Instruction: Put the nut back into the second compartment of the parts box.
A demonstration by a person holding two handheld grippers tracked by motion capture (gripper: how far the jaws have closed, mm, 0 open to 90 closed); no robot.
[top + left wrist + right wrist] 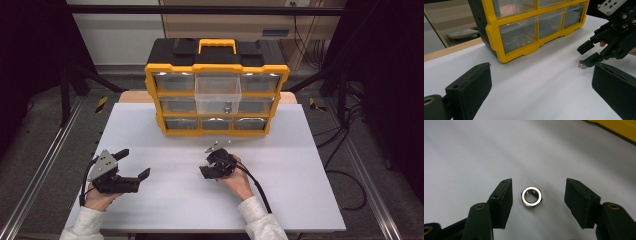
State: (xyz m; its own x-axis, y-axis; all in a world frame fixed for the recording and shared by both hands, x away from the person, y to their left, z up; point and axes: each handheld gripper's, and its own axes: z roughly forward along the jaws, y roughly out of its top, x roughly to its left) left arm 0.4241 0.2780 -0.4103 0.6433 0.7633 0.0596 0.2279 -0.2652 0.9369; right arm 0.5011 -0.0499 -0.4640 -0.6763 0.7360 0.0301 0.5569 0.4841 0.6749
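The right gripper (pixel 537 202) is straddling the nut (pixel 532 198), jaws half-open, pads clear; centre it, then squeeze its flats.

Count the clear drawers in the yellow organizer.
9 drawers, three rows of three in the organizer; the top middle drawer is pulled out, partly hiding the one below it.

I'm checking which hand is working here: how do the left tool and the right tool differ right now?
The right tool is lowered to the white table with a steel hex nut between its jaws, pads not yet touching it; the left tool has nothing between its jaws. The right tool sits in front of the yellow drawer organizer; the left tool sits off to the side. Both are open and hand-held.
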